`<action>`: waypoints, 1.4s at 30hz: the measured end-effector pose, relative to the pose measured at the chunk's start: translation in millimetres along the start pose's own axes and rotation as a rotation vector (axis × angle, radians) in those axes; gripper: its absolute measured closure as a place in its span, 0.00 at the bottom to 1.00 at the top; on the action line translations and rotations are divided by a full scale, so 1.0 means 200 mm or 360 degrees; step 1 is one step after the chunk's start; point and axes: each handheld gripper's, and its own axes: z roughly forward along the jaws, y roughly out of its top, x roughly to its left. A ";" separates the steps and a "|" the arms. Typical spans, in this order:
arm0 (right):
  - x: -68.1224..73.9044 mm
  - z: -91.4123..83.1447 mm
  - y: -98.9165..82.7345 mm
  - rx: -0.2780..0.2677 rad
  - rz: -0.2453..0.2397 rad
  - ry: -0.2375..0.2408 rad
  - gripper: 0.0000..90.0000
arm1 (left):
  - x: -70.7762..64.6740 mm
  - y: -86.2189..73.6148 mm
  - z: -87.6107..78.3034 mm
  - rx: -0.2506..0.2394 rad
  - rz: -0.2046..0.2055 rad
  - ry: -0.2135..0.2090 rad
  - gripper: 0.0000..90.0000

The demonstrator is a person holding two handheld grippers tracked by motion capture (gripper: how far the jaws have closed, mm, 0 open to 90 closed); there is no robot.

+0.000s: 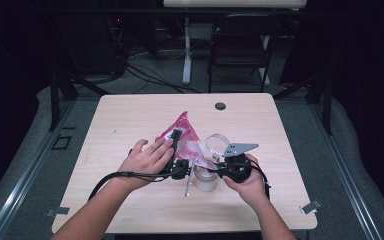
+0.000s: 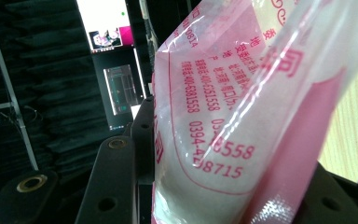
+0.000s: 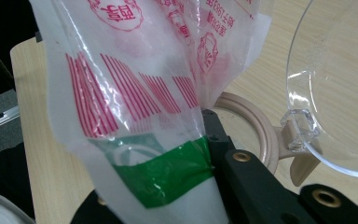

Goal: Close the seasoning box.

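A person at the pale wooden table (image 1: 130, 115) holds a black two-jaw gripper in each hand, and both grippers meet on 1 thing: a pink-and-white printed plastic bag (image 1: 182, 131) of white powder.

In the high view the bag sits near the middle of the table, just in front of the hands. Its long axis runs from the grippers away toward the far edge, and it narrows to a pointed tip that aims at the far side, a little left of the dark round hole in the tabletop (image 1: 220, 106).

The left gripper (image 1: 175, 150) has its jaws about half closed, and its own view shows the bag's pink-printed side (image 2: 242, 116) pressed between the 2 black jaws, so it grips the bag. The left hand (image 1: 147, 160) lies flat along the gripper.

The right gripper (image 1: 219, 169), under its grey three-cornered plate, has its jaws drawn in as far as they go. Its own view shows the bag's end with red stripes and a green band (image 3: 163, 172) pinched between them.

Just beside the right gripper stand a clear plastic jar (image 1: 205, 181) and its clear hinged lid (image 3: 340, 79) on a beige ring (image 3: 256, 126), with a thin metal-looking spoon (image 1: 190, 182) lying to the jar's left.
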 end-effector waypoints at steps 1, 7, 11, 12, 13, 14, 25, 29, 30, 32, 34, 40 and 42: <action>0.00 0.00 0.00 -0.0002 0.0001 -0.0002 1.00 | 0.00 0.00 0.00 -0.0001 -0.0002 0.0002 0.67; 0.00 -0.01 0.00 -0.0013 0.0002 -0.0006 1.00 | 0.01 0.00 0.00 -0.0014 -0.0003 0.0030 0.67; 0.00 -0.01 0.00 -0.0014 0.0001 -0.0007 1.00 | 0.00 0.00 0.00 -0.0016 -0.0014 0.0027 0.67; 0.00 -0.01 0.00 -0.0013 0.0001 -0.0009 1.00 | 0.00 0.00 0.00 -0.0012 -0.0018 0.0009 0.67; 0.00 -0.01 0.00 -0.0013 0.0001 -0.0009 1.00 | 0.00 0.00 0.00 -0.0012 -0.0017 0.0010 0.67; 0.00 -0.01 0.00 -0.0013 0.0000 -0.0010 1.00 | 0.00 0.00 0.01 -0.0012 -0.0017 0.0009 0.67; 0.01 -0.01 0.00 -0.0021 -0.0008 -0.0011 1.00 | -0.01 -0.01 0.01 -0.0003 -0.0075 -0.0020 0.67; 0.01 -0.01 0.00 -0.0022 -0.0007 -0.0014 1.00 | -0.02 -0.01 0.01 -0.0007 -0.0067 -0.0003 0.67; 0.01 -0.01 0.01 -0.0018 -0.0011 -0.0013 1.00 | -0.02 -0.01 0.01 -0.0008 -0.0065 -0.0003 0.67; 0.01 -0.01 0.00 -0.0022 -0.0008 -0.0014 1.00 | -0.02 -0.01 0.01 -0.0004 -0.0065 -0.0006 0.67; 0.01 -0.01 0.01 -0.0017 -0.0013 -0.0013 1.00 | -0.03 -0.02 0.02 -0.0003 -0.0086 -0.0012 0.67; 0.01 0.00 0.01 -0.0018 -0.0009 -0.0020 1.00 | -0.05 -0.03 0.02 0.0003 -0.0090 -0.0048 0.67; 0.01 0.00 0.01 -0.0015 -0.0011 -0.0018 1.00 | -0.05 -0.03 0.02 -0.0004 -0.0091 -0.0032 0.67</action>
